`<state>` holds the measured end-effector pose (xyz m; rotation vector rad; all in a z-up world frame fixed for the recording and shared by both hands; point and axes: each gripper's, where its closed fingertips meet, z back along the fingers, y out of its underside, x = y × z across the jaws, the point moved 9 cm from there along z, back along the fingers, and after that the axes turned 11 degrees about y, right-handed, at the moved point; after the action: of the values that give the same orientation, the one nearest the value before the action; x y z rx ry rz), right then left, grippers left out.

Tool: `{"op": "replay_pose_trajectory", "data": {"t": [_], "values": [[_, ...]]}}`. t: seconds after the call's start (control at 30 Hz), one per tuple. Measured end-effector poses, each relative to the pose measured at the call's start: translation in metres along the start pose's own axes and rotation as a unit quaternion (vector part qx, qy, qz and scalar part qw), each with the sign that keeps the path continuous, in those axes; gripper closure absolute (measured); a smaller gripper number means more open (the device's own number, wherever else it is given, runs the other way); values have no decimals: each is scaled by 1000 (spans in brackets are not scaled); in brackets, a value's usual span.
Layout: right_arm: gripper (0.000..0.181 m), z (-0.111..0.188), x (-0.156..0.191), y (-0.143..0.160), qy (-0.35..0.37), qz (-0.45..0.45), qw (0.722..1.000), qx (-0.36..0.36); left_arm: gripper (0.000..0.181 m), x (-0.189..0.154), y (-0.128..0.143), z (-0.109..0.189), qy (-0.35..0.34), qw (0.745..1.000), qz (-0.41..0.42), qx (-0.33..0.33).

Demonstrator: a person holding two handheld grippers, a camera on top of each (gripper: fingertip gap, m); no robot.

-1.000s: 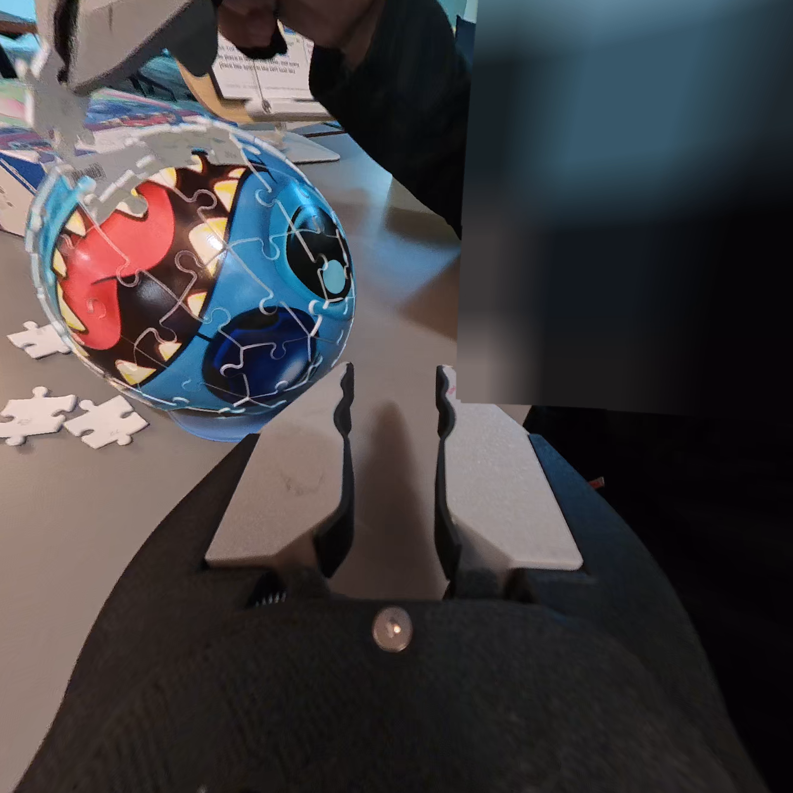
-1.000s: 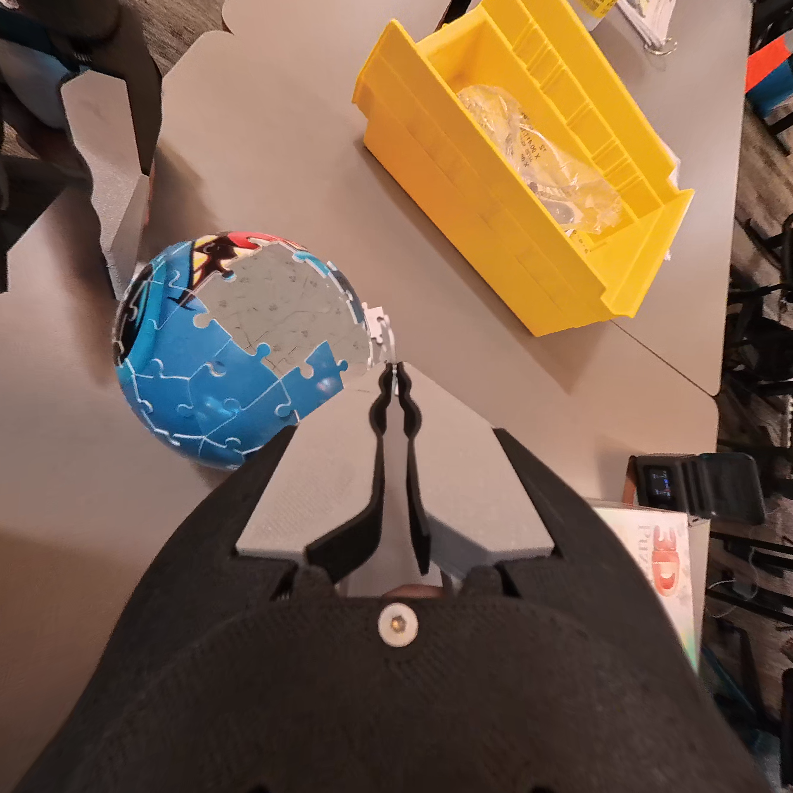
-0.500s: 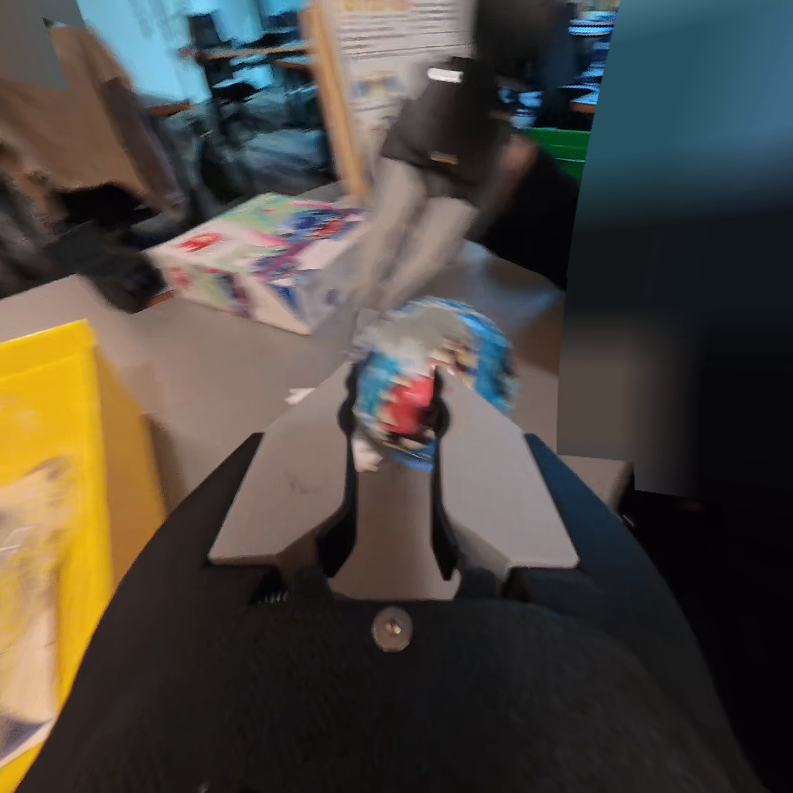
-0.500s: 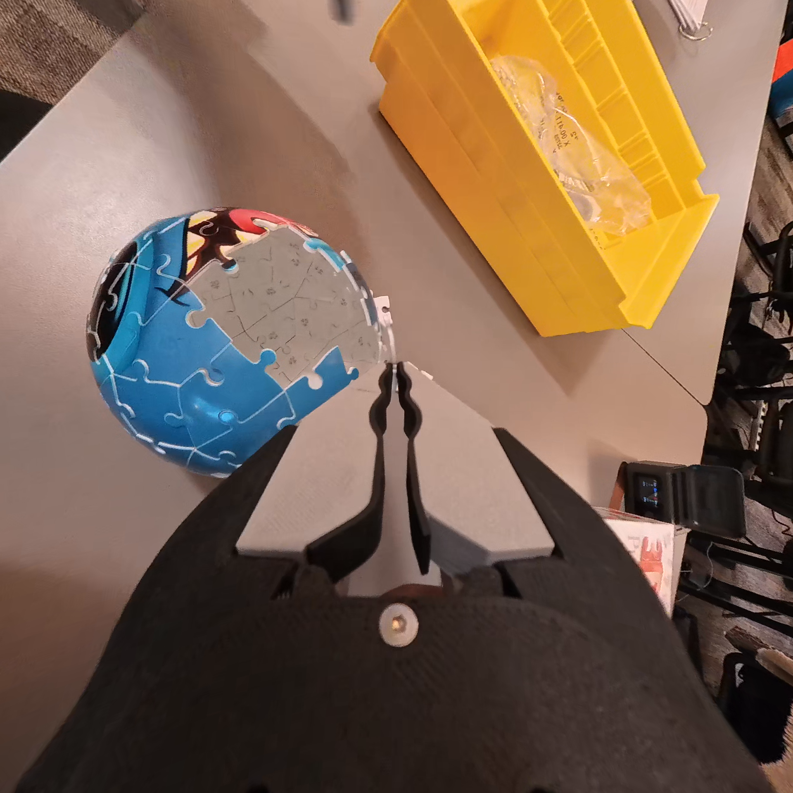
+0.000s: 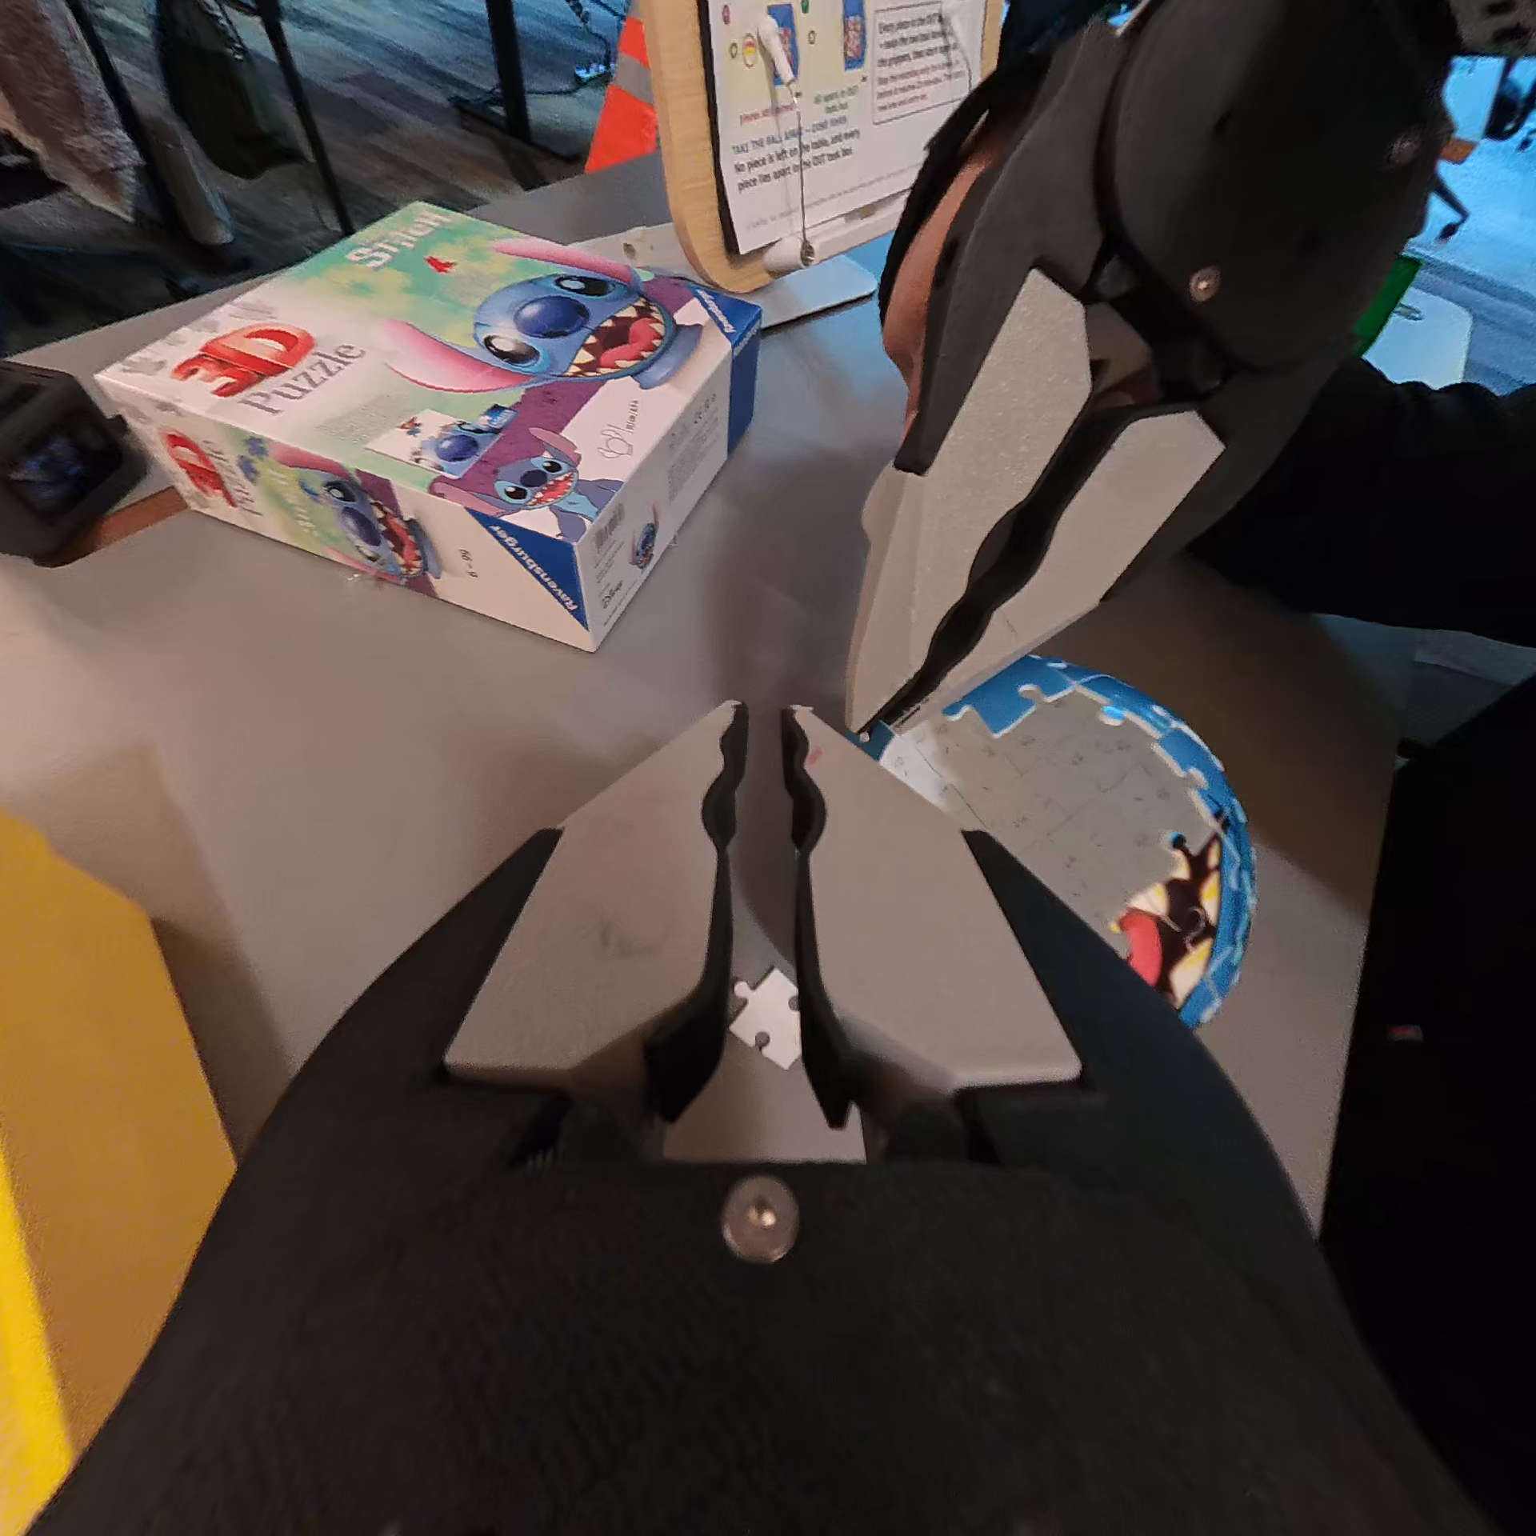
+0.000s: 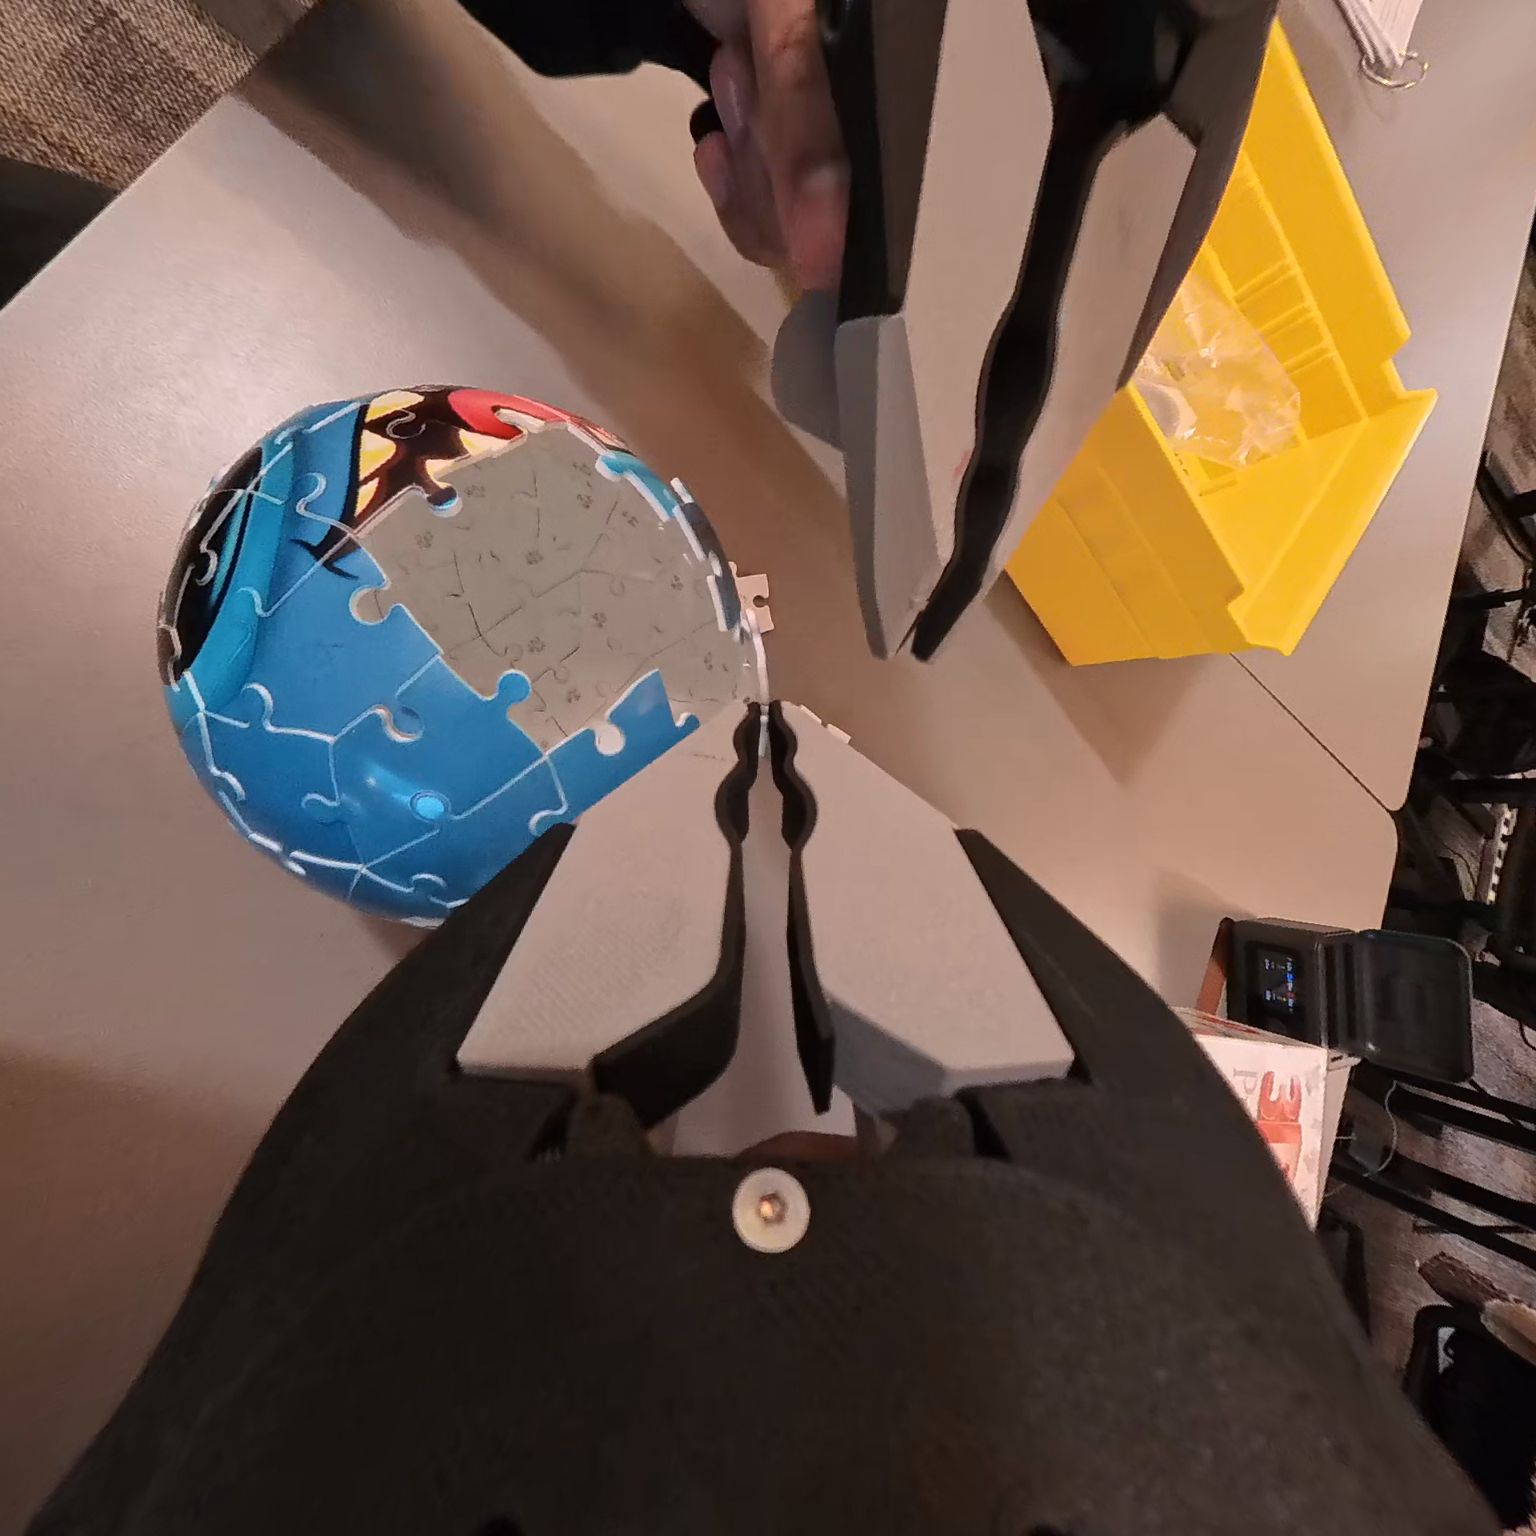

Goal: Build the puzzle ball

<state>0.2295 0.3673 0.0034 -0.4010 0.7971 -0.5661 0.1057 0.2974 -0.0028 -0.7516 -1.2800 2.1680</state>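
Note:
The puzzle ball (image 6: 349, 706) is blue with a red mouth and has a large hole that shows its grey inside. It also shows in the left wrist view (image 5: 1072, 798). My right gripper (image 6: 763, 716) is shut on the thin rim of the ball at the hole's edge; the left wrist view shows it (image 5: 868, 731) coming down from above. My left gripper (image 5: 765, 719) is empty and all but shut, with a narrow slit between its jaws. It hovers over the table just left of the ball; the right wrist view also shows it (image 6: 902, 652). A loose white piece (image 5: 769, 1026) lies on the table under it.
The puzzle box (image 5: 432, 432) lies at the back left of the grey table (image 5: 332, 790). A yellow bin (image 6: 1247, 532) holding a clear bag stands beyond the ball. A standing clipboard sign (image 5: 798, 125) is at the back. A black device (image 6: 1363, 997) sits by the box. The grippers are tip to tip, or close to it. The loose white piece (image 5: 769, 1026) lies around 12 cm away from my right fingertips.
My left gripper swung away from the ball's face side to the hole side, over the table, and its jaws narrowed. My right gripper kept its hold on the rim; the ball turned slightly.

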Motion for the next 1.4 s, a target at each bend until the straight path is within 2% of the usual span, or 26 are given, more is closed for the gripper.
{"op": "replay_pose_trajectory", "data": {"t": [0.4,0.57,0.67,0.8,1.03,1.4], "values": [[181,-1,-1,1,2,2,1000,1,173,7,15,-4,40,996,8,-74],[181,-1,-2,2,0,-3,1000,-1,167,12,32,-7,20,998,7,-51],[181,-3,-2,2,0,-3,1000,1,165,14,34,-10,25,997,15,-65],[181,-2,-2,3,1,-7,1000,1,163,20,37,-9,-11,998,11,-62],[181,-2,-5,3,1,-16,1000,-5,163,28,40,-7,-33,996,17,-77],[181,1,-13,4,13,-46,999,-14,162,33,43,-8,-36,996,19,-77]]}}
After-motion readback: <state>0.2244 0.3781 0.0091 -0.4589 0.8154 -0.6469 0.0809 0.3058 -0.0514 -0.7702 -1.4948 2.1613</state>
